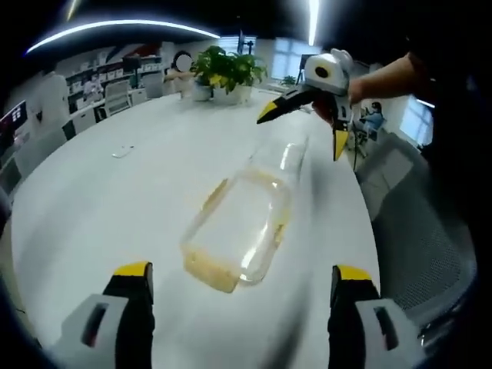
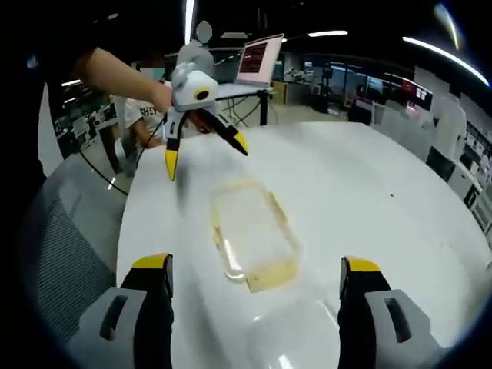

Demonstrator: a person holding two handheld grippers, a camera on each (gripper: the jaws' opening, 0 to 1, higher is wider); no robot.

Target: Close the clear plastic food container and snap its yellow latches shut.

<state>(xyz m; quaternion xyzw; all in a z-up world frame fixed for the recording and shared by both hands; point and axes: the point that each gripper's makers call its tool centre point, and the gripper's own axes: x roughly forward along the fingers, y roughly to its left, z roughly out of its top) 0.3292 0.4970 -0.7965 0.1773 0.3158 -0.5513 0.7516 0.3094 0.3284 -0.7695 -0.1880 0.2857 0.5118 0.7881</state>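
I hold both tools over a big white table (image 1: 100, 207), and the clear plastic food container (image 1: 240, 231) lies flat on it between them, touched by neither. In the left gripper view my left gripper (image 1: 240, 273) has its jaws spread wide, yellow tips at about seven and five o'clock, and the container sits just ahead of them near the centre, its long side running up toward one o'clock, with a yellow latch (image 1: 209, 270) on the near short end. My right gripper (image 1: 306, 129) comes in at one o'clock, above the far end of the container, jaws parted with nothing between them. In the right gripper view the same right gripper (image 2: 257, 269) shows wide-apart jaws at the bottom, the container (image 2: 254, 231) just beyond them at centre, its yellow latch (image 2: 270, 275) nearest to me. The left gripper (image 2: 206, 157) hangs at eleven o'clock, beyond the container's far end, jaws apart and empty, with my hand (image 2: 157, 96) behind it. Potted plants (image 1: 227, 73) stand at the table's far edge at twelve o'clock in the left gripper view.
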